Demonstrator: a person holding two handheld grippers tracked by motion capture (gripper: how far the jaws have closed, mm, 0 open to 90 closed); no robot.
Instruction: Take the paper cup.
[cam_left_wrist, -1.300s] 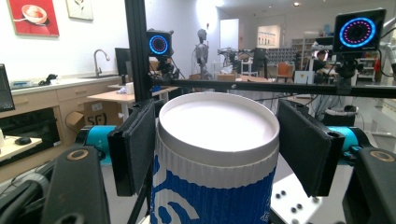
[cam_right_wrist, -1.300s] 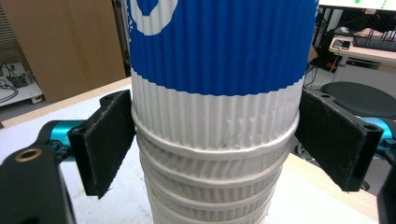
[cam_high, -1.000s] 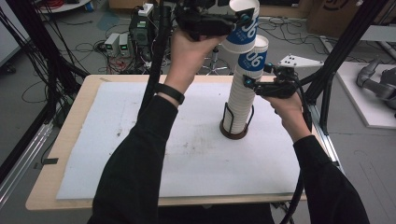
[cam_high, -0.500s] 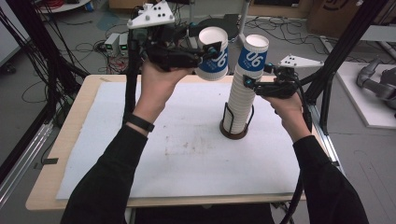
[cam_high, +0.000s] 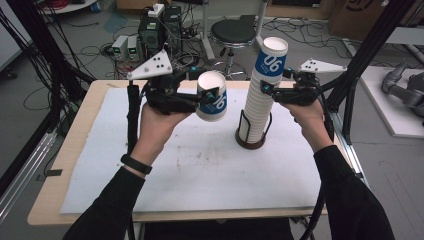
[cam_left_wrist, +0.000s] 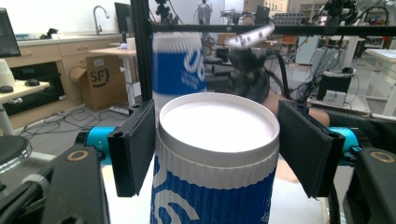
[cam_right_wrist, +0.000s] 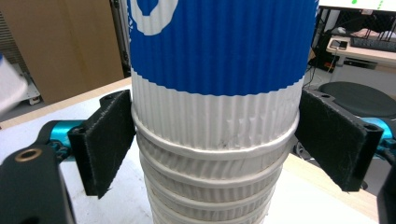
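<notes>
One ribbed paper cup (cam_high: 212, 97), tall nested stack (cam_high: 260, 95)

round black stool (cam_high: 232, 34) and electronics boxes (cam_high: 159, 31) on the cabled floor beyond the table (cam_high: 95, 110)

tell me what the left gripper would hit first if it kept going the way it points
Probably the cup stack. The left gripper, shut on a cup, points across toward it; in its own view the stack stands right behind the held cup, though depth is unclear.
</notes>
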